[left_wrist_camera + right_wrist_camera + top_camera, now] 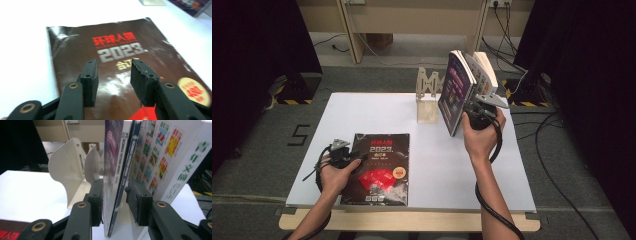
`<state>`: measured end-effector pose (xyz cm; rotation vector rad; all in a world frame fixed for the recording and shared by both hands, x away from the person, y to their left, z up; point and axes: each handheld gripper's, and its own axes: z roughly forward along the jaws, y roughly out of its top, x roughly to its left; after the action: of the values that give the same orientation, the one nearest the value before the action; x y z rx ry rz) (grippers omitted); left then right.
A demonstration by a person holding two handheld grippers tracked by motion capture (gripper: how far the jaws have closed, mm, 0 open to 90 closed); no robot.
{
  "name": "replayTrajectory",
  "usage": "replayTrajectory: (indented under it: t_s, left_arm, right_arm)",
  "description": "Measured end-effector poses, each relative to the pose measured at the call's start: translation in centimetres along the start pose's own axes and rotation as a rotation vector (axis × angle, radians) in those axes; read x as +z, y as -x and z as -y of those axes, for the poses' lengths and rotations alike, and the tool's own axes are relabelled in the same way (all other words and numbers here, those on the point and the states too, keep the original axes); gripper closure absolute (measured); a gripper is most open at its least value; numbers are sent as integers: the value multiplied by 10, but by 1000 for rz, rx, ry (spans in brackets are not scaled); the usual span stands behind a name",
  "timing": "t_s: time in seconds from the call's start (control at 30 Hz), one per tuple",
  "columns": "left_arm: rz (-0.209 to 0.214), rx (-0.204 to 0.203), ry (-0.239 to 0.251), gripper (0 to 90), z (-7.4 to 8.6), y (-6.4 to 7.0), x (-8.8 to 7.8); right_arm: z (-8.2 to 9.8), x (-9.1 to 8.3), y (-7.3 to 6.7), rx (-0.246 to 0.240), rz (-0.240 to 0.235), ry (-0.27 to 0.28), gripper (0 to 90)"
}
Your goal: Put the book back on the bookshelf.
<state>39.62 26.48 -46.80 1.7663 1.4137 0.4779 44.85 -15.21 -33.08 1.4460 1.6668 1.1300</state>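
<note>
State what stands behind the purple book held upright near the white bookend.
Behind the purple book stands a white book with small colourful cover pictures, leaning against it. Its lower part is hidden by the right claw.

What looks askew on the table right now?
The purple book leans left, away from the white book, not upright at the bookend. It stands between the right hand-held gripper jaws. The dark magazine lies flat.

Bright overhead light, white table (432, 165) blown out, glare on glossy dark magazine (120, 82), dark surroundings, soft focus.
</note>
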Motion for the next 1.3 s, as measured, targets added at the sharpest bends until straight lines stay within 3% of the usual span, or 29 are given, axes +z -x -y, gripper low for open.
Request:
replayTrajectory:
  t_s: [0.47,0.67,0.87,1.0,1.3]
  left_arm:
    - [-93,-47,-22,625,-6,-31,9]
    - [-100,-65,-39,650,-5,-40,17]
    - [-98,-81,-42,782,-5,-45,21]
    - [-126,-88,-52,858,-7,-47,20]
    - [-135,-102,-84,886,-6,-54,30]
  right_arm:
    - [26,-5,5,19,-14,-44,627]
    - [31,-4,9,30,-20,-67,619]
    - [33,-5,11,24,-22,-72,615]
    - [34,-5,12,26,-18,-78,616]
    - [38,-5,14,25,-18,-90,616]
